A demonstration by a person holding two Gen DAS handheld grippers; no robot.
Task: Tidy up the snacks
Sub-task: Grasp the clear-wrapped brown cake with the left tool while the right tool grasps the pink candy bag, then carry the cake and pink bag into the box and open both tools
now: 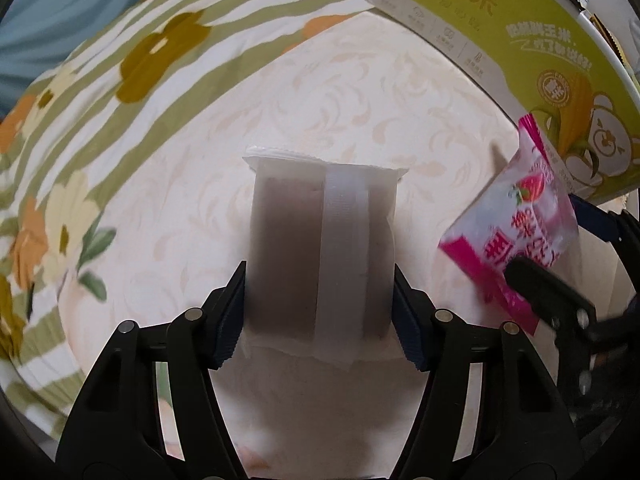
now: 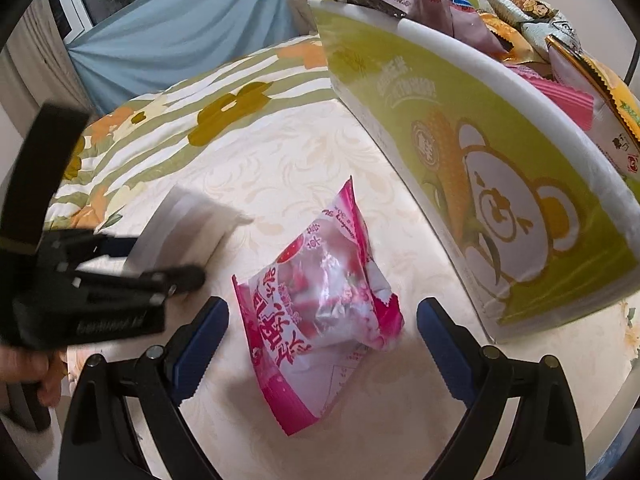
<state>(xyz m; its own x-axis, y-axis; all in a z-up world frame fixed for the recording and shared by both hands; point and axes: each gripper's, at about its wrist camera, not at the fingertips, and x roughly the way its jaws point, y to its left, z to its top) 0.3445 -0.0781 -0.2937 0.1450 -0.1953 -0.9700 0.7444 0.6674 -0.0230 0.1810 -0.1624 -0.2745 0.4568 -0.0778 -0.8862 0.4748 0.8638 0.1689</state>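
Left gripper (image 1: 320, 300) clamps a translucent brown-filled packet (image 1: 320, 248) while the right gripper (image 2: 320, 344), fingers spread, straddles the pink strawberry packet (image 2: 320, 300) beside the green snack box (image 2: 480, 184), likely grasping next.

bare cream table (image 2: 288, 160) lies open left and far; the green box (image 2: 500, 184) walls off the right, beside the pink packet (image 2: 320, 304).

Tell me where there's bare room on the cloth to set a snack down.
Free: the cream cloth between the floral blanket and the green box. Crowded: the box top, piled with snacks, and around the pink packet.
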